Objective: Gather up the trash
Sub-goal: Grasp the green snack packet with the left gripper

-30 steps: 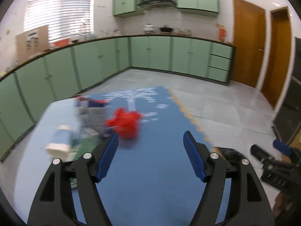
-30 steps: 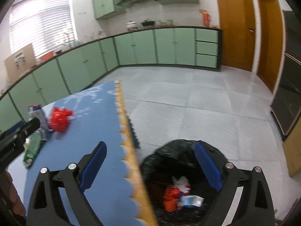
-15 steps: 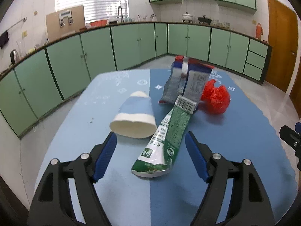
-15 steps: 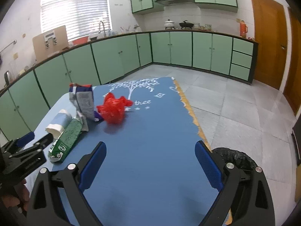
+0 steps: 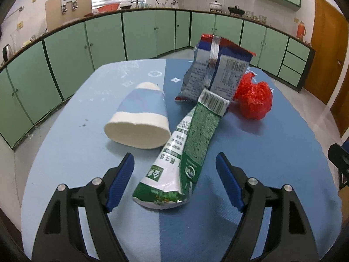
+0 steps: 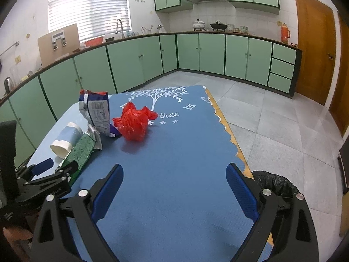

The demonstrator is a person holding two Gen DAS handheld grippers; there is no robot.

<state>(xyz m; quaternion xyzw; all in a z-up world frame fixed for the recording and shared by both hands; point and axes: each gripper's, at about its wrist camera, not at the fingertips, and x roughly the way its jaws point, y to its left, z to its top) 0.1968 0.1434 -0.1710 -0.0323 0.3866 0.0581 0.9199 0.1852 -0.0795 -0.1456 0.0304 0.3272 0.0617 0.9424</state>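
The left gripper (image 5: 174, 174) hangs with its blue-padded jaws spread wide and empty on either side of the lower end of the long, crinkled green foil wrapper (image 5: 185, 150), apparently lined up to pinch it. Behind it on the blue cloth-covered table (image 5: 272, 152) lie a tipped blue-and-white paper cup (image 5: 141, 118), a stiff silver-blue snack bag (image 5: 216, 72) and a crumpled red plastic bag (image 5: 253, 100). The right gripper (image 6: 174, 193) waits unclenched, holding nothing, near the black-lined bin (image 6: 274, 183).

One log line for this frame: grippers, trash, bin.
left gripper: open, over green foil wrapper | right gripper: open, empty | black-lined bin: beside table
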